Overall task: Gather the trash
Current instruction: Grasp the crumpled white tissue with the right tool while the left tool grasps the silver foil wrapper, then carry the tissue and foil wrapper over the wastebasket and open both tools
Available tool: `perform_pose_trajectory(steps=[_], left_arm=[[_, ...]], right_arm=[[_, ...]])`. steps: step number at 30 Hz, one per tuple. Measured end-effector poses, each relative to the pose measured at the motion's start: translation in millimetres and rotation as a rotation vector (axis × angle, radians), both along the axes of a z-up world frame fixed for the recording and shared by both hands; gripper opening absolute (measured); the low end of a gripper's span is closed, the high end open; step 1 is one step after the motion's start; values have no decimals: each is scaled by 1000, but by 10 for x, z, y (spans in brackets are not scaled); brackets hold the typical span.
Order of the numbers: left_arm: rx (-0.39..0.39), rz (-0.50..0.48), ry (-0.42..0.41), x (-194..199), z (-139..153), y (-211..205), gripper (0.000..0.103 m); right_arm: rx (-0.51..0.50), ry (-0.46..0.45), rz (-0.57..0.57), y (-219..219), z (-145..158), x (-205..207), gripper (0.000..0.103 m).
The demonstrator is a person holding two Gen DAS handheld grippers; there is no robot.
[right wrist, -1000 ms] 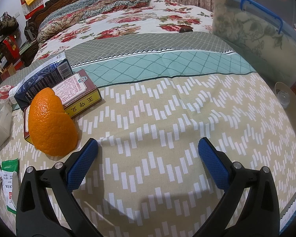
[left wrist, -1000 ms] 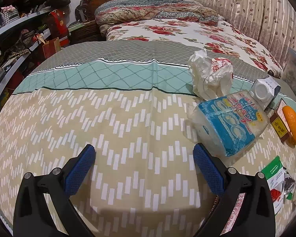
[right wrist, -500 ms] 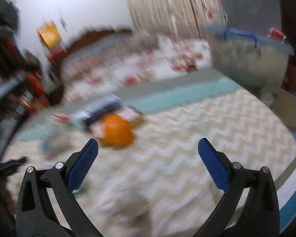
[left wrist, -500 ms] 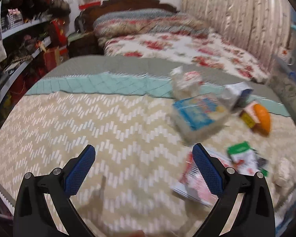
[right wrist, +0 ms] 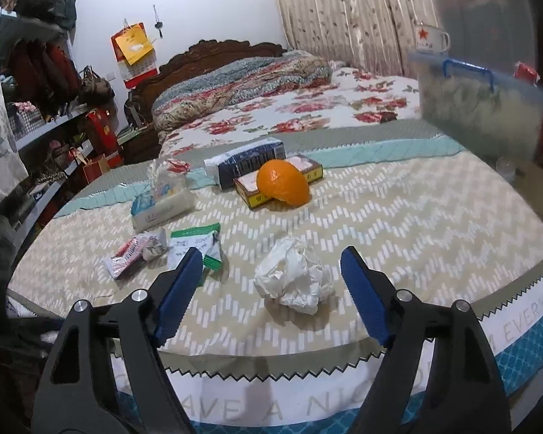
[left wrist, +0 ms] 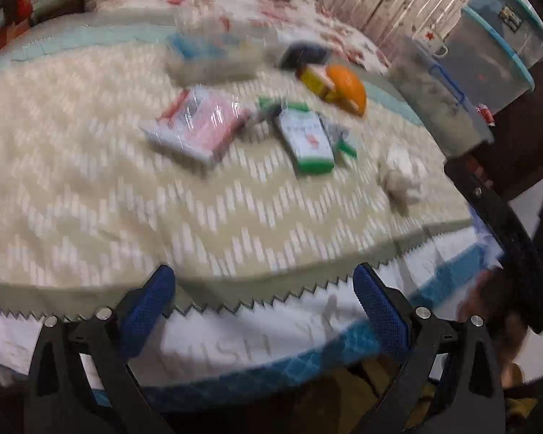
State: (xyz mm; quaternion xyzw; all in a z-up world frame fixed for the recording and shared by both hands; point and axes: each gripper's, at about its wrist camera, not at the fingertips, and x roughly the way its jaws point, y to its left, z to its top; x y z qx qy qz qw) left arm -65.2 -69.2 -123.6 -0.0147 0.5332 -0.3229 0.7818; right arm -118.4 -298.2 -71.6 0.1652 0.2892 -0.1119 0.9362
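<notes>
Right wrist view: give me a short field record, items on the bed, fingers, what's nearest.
surface: bed cover, beige zigzag pattern
nearest item: crumpled white tissue, lying on the cover between and beyond the fingers, not touched
right gripper: jaws have just been closing, still apart, nothing gripped
orange item: orange peel, resting against a flat red and yellow box
behind it: dark blue carton
left side: green and white packet, tissue pack
left gripper: open, empty, image blurred
</notes>
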Motion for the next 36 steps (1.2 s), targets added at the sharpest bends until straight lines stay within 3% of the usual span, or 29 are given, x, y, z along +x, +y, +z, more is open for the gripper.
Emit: perform_pose_trajectory(steps=[1,4,7,8,11,14,15,16,18,19,24,27,29,36], left_arm=[[-28,-3,-15,30,53,27,93],[-7,7,-89,144,190,6,74],[99,7,-190,387,219,-144,72],[126,16,-195,489,202,-177,66],[170,42,-187,785,84,-271,64],[259,31,-239,905,-20,-382,45],[282,13,-264,901,-27,-429,27],[290,4,-272,908,-37,-464,22],[266,4,-259,919,-14,-422,12],[245,13,-256,923,28,-368,3],[126,43,-270,798,410,-155,1],[82,-38,-287,665,591,-327,1],[44,-145,-288,596,700,-659,1],[-51,-561,-185,324,829,-2526,1]], right_arm=[[1,4,-2,-32,-16,3,77],[27,20,-15,-137,-74,24,78],[41,66,2,-219,-192,105,78],[53,85,10,-251,-240,149,78],[84,131,36,-326,-354,286,81],[84,170,80,-333,-449,444,83],[82,177,94,-317,-469,478,82],[74,192,124,-291,-502,539,80],[84,215,186,-239,-549,605,41],[84,213,202,-219,-556,609,41],[53,136,204,-275,-419,447,33],[79,93,158,-511,-332,326,33],[96,75,111,-752,-327,240,33],[152,34,-120,-1893,-382,-249,33]])
